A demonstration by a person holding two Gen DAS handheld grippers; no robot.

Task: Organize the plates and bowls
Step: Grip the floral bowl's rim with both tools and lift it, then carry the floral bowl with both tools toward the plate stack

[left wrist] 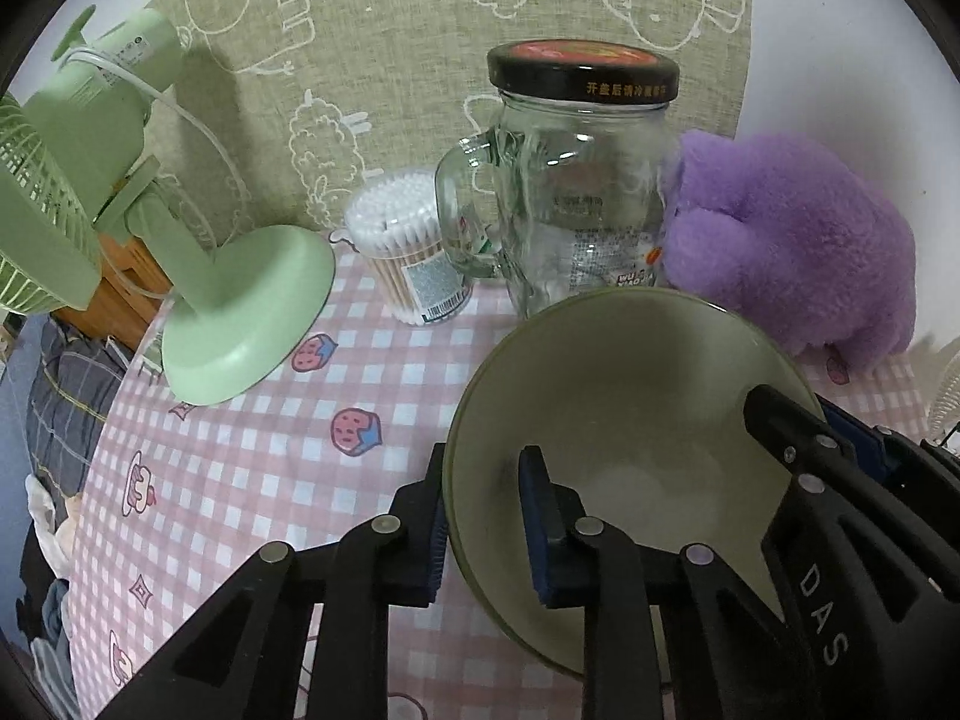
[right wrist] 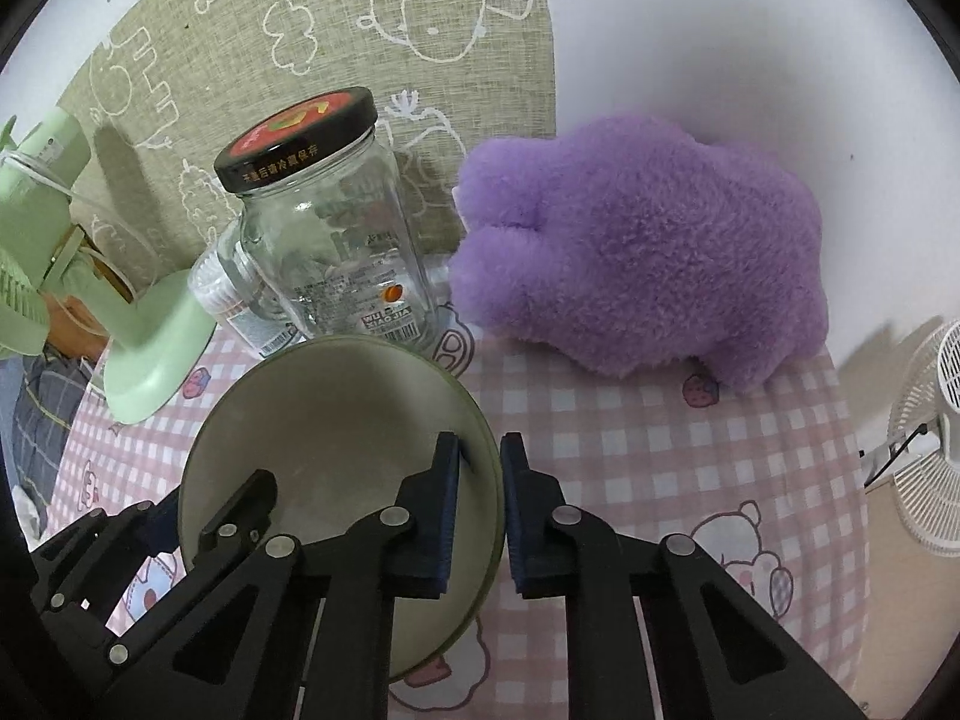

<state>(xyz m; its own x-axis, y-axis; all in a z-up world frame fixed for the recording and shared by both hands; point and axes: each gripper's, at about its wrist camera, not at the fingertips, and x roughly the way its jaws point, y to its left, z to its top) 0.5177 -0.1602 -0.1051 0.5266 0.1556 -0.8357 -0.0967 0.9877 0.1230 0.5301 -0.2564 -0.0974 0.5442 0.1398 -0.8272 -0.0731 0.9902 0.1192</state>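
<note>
An olive-green bowl (left wrist: 624, 396) with a pale inside is held above the pink checked tablecloth (left wrist: 252, 468). My left gripper (left wrist: 486, 516) straddles the bowl's left rim, one pad outside and one inside, shut on it. My right gripper (right wrist: 480, 510) straddles the bowl's (right wrist: 336, 420) right rim in the same way, shut on it. In the left wrist view the right gripper's finger shows on the bowl's far right rim. In the right wrist view the left gripper's fingers show at the lower left.
A glass jar (left wrist: 582, 180) with a black lid stands just behind the bowl. A tub of cotton swabs (left wrist: 408, 246) and a green desk fan (left wrist: 198, 300) stand to the left. A purple plush toy (right wrist: 648, 246) lies at the right. A white fan (right wrist: 936, 438) is off the table's right edge.
</note>
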